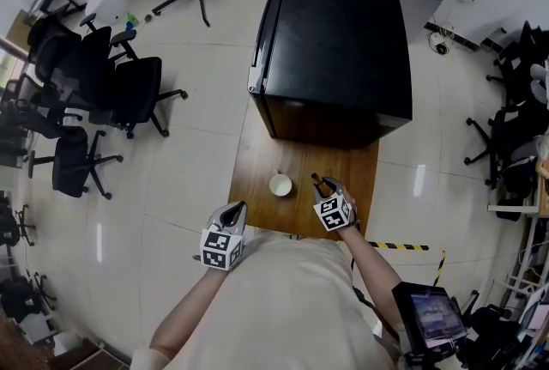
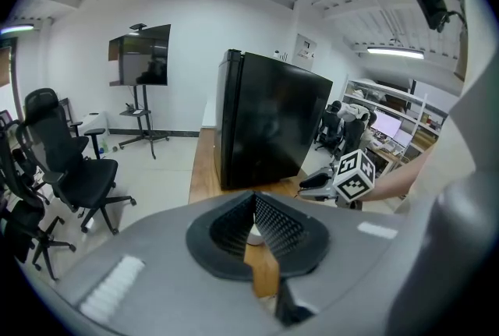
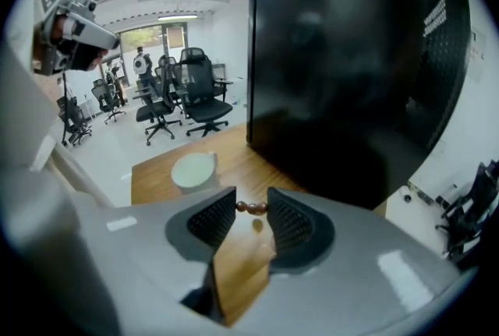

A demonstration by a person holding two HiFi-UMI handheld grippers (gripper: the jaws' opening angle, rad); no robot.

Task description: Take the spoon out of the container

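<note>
A white cup [image 1: 280, 185] [image 3: 193, 169] stands on the wooden table [image 1: 257, 201] in front of a black fridge. To its right, my right gripper [image 1: 321, 185] [image 3: 252, 206] is shut on a small brown spoon [image 1: 316, 181] with a beaded handle [image 3: 251, 207]. The handle lies crosswise between the jaw tips, above the tabletop and clear of the cup. My left gripper [image 1: 233, 210] [image 2: 253, 199] hovers at the table's near-left corner with its tips together and nothing in them. In the left gripper view, the right gripper [image 2: 318, 181] shows beside the fridge.
The black fridge [image 1: 334, 51] [image 3: 351, 69] sits on the far half of the table and blocks the way ahead. Several black office chairs [image 1: 111, 94] stand on the tiled floor to the left. More chairs and a screen [image 1: 433, 312] crowd the right side.
</note>
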